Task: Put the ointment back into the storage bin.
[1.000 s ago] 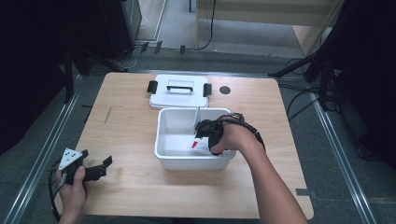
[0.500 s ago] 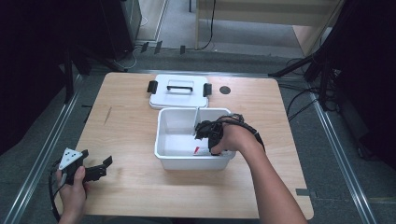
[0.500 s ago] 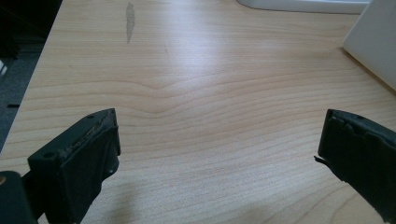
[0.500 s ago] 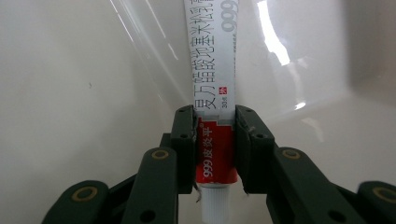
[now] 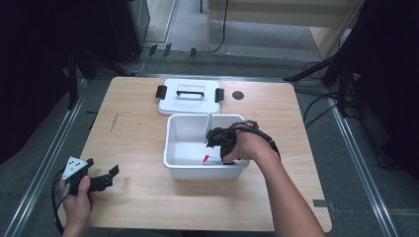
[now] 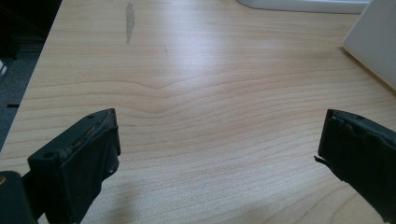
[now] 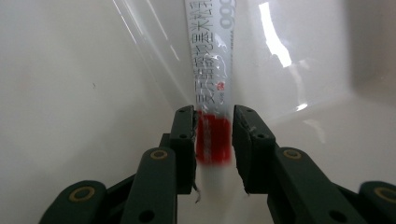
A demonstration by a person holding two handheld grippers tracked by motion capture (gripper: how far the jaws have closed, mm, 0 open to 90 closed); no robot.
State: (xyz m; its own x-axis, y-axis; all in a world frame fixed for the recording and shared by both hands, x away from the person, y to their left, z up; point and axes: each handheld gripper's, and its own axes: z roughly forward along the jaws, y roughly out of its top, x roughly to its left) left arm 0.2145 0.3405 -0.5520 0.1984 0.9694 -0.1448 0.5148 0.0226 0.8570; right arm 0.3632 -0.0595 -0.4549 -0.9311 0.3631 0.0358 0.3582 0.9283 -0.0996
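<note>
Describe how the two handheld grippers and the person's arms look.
Both are black two-jaw tools. The left gripper carries a grey three-cornered plate with dark dots and trails a black cable. The right gripper has dark green-black arms with brass-ringed rivets and flat pads. The forearms are bare; no sleeves show.

- The high view looks forward and down from above the near edge of the tabletop (image 5: 148,128).
- The left gripper view sits low and close over the near left tabletop, facing toward the white bin (image 6: 373,42).
- The right gripper view looks very closely down inside the same white bin (image 5: 188,133), which all views share.
</note>
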